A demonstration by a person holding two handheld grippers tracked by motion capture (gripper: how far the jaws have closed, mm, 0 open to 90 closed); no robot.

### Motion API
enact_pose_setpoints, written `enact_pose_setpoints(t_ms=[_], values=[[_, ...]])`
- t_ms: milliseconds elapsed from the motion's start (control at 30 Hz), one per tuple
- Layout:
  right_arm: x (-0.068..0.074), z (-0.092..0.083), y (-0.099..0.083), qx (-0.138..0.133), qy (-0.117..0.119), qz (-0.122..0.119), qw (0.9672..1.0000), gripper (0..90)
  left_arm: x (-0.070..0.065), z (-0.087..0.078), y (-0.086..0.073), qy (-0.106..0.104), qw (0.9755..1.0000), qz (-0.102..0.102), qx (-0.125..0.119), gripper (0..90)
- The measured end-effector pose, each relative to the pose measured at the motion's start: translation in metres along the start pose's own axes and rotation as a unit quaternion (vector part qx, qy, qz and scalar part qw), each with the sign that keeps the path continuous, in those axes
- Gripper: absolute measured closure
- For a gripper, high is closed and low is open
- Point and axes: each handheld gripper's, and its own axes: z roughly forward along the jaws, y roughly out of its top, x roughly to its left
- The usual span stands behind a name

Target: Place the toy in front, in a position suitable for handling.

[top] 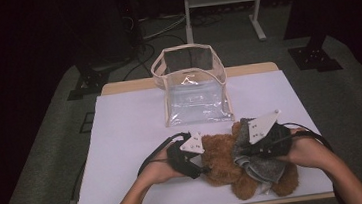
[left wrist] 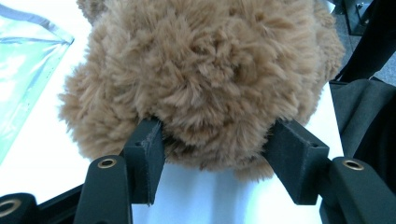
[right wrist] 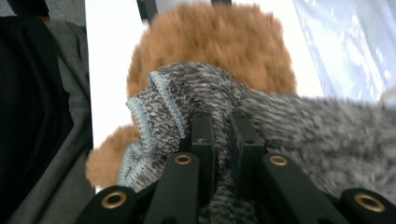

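- A brown plush bear lies on the white desk, near a clear bag.
- Left hand-held gripper grips the bear's fluffy head.
- Right hand-held gripper pinches the bear's grey knitted garment.

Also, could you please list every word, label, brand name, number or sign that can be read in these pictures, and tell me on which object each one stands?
None: no view shows readable text.
The clear bag has pale marks on its front, too small and blurred to tell whether they are print.
The brown plush toy, the grey knitted cloth and the grippers' grey plates bear no lettering that I can see.
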Motion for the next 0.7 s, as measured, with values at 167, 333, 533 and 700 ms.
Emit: enact_pose_setpoints(t_ms=[167,333,533,700], values=[[0.004,0.014,0.028,-0.021,0.027,-0.024,0.9991,81.3,0.001,0.0,0.006,-0.001,0.9998,0.014,0.013,39.8],[0.002,0.016,0.02,-0.013,0.037,-0.02,0.999,81.2,-0.001,-0.002,0.005,-0.008,0.9999,0.01,0.003,38.7],[0.002,0.006,0.001,-0.003,0.021,-0.001,0.9998,81.0,0.0,0.001,0.007,-0.015,0.9999,0.004,-0.001,38.6],[0.013,0.018,0.025,-0.029,0.034,-0.033,0.9984,81.0,0.001,0.004,0.012,-0.012,0.9999,0.007,0.003,39.2]])
